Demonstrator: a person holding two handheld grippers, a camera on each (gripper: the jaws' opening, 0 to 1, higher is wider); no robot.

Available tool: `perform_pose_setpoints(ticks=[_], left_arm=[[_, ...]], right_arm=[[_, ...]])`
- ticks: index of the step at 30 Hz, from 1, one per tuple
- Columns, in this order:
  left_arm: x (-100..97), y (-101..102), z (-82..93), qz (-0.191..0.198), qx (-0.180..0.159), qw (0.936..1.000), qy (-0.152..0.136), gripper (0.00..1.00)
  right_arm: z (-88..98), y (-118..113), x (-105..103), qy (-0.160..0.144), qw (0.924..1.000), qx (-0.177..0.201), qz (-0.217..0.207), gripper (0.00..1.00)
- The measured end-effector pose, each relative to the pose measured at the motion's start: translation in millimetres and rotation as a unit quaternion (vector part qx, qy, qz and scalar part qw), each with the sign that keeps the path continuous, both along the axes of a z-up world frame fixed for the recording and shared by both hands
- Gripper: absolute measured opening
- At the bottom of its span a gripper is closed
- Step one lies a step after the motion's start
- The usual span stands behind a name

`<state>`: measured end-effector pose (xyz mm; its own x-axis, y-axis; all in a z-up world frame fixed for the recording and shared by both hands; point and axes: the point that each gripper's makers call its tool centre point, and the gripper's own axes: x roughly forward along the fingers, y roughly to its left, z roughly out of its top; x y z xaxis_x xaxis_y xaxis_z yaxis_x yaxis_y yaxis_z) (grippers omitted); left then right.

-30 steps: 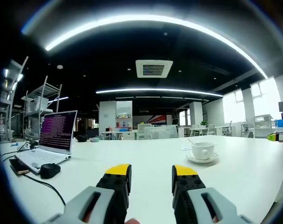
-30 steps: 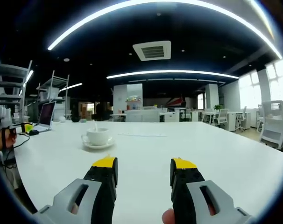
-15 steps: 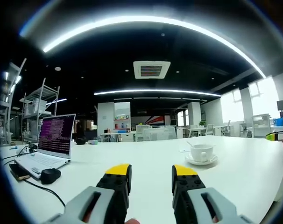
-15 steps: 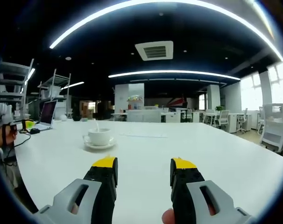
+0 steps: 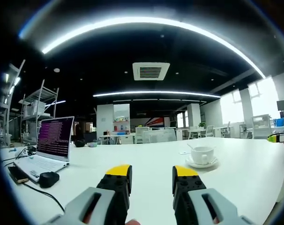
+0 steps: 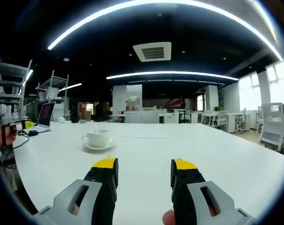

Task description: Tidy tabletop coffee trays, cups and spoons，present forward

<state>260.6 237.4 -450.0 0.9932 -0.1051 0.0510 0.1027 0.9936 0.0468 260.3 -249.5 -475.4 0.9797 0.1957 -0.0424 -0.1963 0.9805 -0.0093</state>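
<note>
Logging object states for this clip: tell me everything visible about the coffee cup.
The cup is white, glossy like ceramic, standing upright on a matching white saucer on the white table. A thin spoon handle sticks up out of it. In the left gripper view its handle faces sideways. Neither gripper touches it; its contents cannot be seen.

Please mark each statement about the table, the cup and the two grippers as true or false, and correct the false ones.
1. The white cup stands on a saucer. True.
2. The left gripper holds the cup. False: its jaws stand apart with nothing between them, and the cup sits farther off on the table.
3. An open laptop is on the table. True.
4. The right gripper is shut on a spoon. False: it is open and holds nothing.
5. The cup lies tipped on its side. False: it stands upright.
</note>
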Motion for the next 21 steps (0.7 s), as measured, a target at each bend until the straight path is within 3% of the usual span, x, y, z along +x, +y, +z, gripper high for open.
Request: perform_pose_setpoints(ticks=[5, 21], left_arm=[[-0.8, 0, 1.1, 0.002, 0.003, 1.0, -0.001, 0.36], [0.7, 2, 11.0, 0.008, 0.002, 0.9999, -0.014, 0.36]], right_arm=[[-6.7, -2, 0, 0.007, 1.0, 0.006, -0.002, 0.45], [-2.3, -2, 1, 0.004, 1.0, 0.001, -0.001, 0.45]])
